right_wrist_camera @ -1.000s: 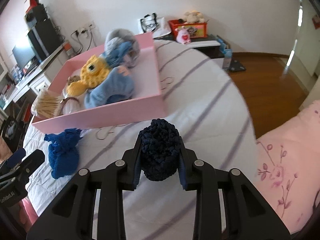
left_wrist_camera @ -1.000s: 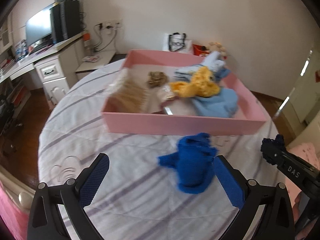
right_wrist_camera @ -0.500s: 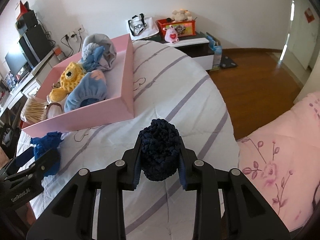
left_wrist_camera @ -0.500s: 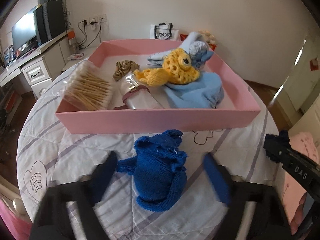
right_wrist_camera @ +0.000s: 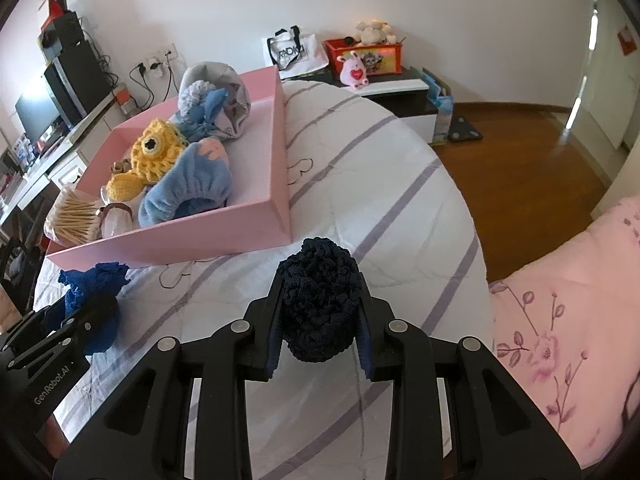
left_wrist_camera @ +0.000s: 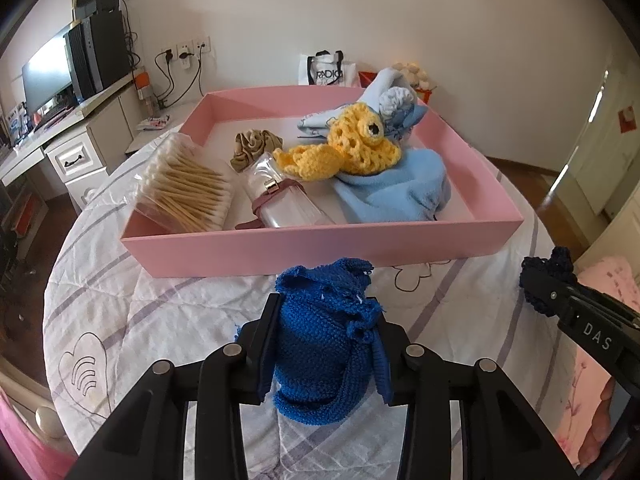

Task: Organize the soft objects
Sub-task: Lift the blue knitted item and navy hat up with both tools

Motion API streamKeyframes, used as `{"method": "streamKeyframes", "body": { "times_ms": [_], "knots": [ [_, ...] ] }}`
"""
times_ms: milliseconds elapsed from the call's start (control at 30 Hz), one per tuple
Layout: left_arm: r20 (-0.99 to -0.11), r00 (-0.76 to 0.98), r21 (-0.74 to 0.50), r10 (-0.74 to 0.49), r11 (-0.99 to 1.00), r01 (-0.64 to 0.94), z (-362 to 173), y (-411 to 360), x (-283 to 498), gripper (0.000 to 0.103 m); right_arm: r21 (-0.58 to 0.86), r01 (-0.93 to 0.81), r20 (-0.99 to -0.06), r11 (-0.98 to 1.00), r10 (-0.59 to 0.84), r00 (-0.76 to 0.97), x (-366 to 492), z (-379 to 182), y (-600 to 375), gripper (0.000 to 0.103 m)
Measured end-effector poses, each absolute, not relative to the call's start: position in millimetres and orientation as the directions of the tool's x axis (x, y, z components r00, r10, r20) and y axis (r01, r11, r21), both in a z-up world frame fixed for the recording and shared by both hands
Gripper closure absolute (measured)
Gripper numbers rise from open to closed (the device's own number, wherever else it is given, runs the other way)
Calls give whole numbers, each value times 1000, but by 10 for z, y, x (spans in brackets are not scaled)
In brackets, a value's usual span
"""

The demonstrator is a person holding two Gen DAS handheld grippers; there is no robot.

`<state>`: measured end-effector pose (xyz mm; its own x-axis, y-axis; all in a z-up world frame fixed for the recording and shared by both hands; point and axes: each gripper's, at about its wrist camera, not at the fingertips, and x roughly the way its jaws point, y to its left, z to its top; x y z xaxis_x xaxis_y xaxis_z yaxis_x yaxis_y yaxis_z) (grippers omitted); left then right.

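A bright blue knit piece [left_wrist_camera: 320, 344] stands on the striped white quilt just in front of the pink tray [left_wrist_camera: 320, 250]. My left gripper [left_wrist_camera: 326, 320] straddles it; its jaws are closing and both pads press the knit's sides. In the right wrist view the same blue knit piece [right_wrist_camera: 92, 284] shows at lower left with the left gripper [right_wrist_camera: 60, 328] on it. My right gripper [right_wrist_camera: 320, 320] is shut on a dark navy crochet ball [right_wrist_camera: 316, 280], held above the quilt right of the tray. From the left view the right gripper [left_wrist_camera: 552, 292] hangs at the right edge.
The tray holds a yellow crochet toy [left_wrist_camera: 352, 148], light blue fleece [left_wrist_camera: 392, 188], cotton swabs [left_wrist_camera: 184, 192], a clear pouch [left_wrist_camera: 284, 204] and a tan scrunchie [left_wrist_camera: 252, 146]. Pink floral bedding [right_wrist_camera: 560, 300] lies right. Wood floor [right_wrist_camera: 520, 160] drops beyond the quilt's edge. A desk with a monitor [left_wrist_camera: 48, 76] stands left.
My left gripper moved forward over the blue knit piece and its wide-open jaws came together around it. The right gripper kept its hold on the navy ball.
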<state>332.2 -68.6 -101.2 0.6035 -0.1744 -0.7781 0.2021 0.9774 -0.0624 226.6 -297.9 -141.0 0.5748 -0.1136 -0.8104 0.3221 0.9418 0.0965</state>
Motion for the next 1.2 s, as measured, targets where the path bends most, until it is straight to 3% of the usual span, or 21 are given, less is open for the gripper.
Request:
{"method": "streamKeyframes", "body": {
  "times_ms": [600,1200],
  "knots": [
    [-723,671,-53,-163,982,181,-680,-472,2922,67,94,266,-760,959,-103,641,2055,-1109,-2676,75],
    [-599,792,-46,-118,993,113,-145,-188,2097,67,85,163,-644,983,-70,762,1571,-578,-2258,75]
  ]
}}
